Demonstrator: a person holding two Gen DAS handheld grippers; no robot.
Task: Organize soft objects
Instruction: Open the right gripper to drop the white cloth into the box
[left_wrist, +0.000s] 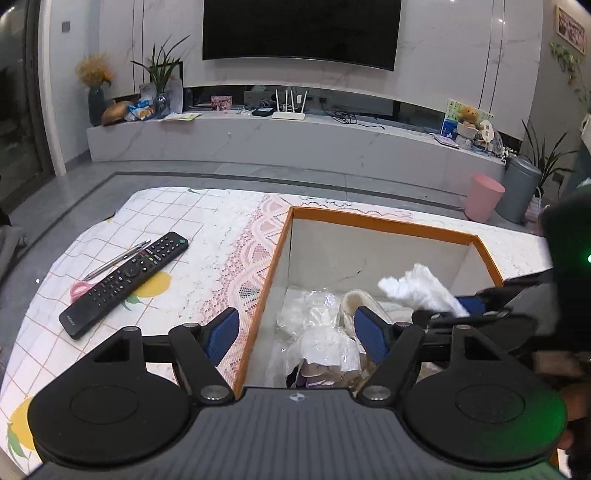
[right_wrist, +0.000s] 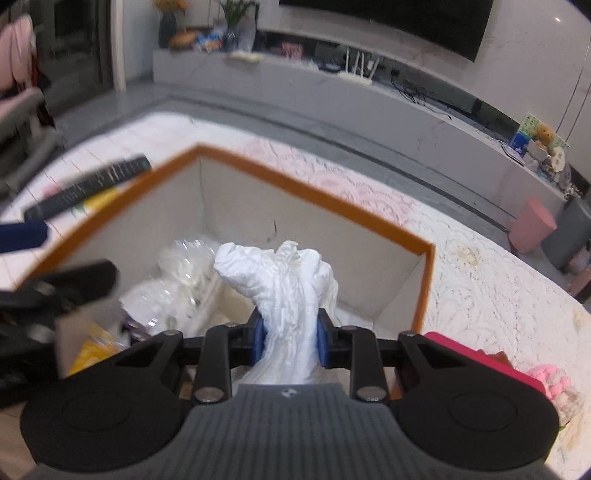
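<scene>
**A:** Living room setup, big dark TV (left_wrist: 301, 31) on the marble wall, and you're working over a table (left_wrist: 221, 221) with a lace and lemon-print cloth. What's in your right gripper (right_wrist: 290, 339)?

**B:** You've got a white crumpled cloth (right_wrist: 284, 284) pinched between the blue pads (right_wrist: 259, 338), jaws closed down tight on its lower part, with the bunched top sticking up above the fingers. It's hanging over the orange-rimmed box (right_wrist: 332, 206), roughly mid-box toward the near side.

**A:** And the left one?

**B:** Your left gripper (left_wrist: 295, 332) is spread wide with nothing in it. One pad (left_wrist: 221, 334) sits over the tablecloth just outside the box's left wall, the other over the inside, so it's straddling that orange edge (left_wrist: 266, 288).

**A:** Anything in the box already?

**B:** Yep, clear crinkly plastic bags (left_wrist: 317, 328) and a cream-coloured soft thing (left_wrist: 364, 301) on the bottom, plus something yellow at the near-left corner in the right wrist view. Can't tell what that is.

**A:** Other stuff on the table?

**B:** A black remote (left_wrist: 123, 286) near the table's left edge, with pink-handled scissors (left_wrist: 83, 288) touching its left side. By the near-right edge there's a pink fluffy item (right_wrist: 554, 380) next to your right gripper.
</scene>
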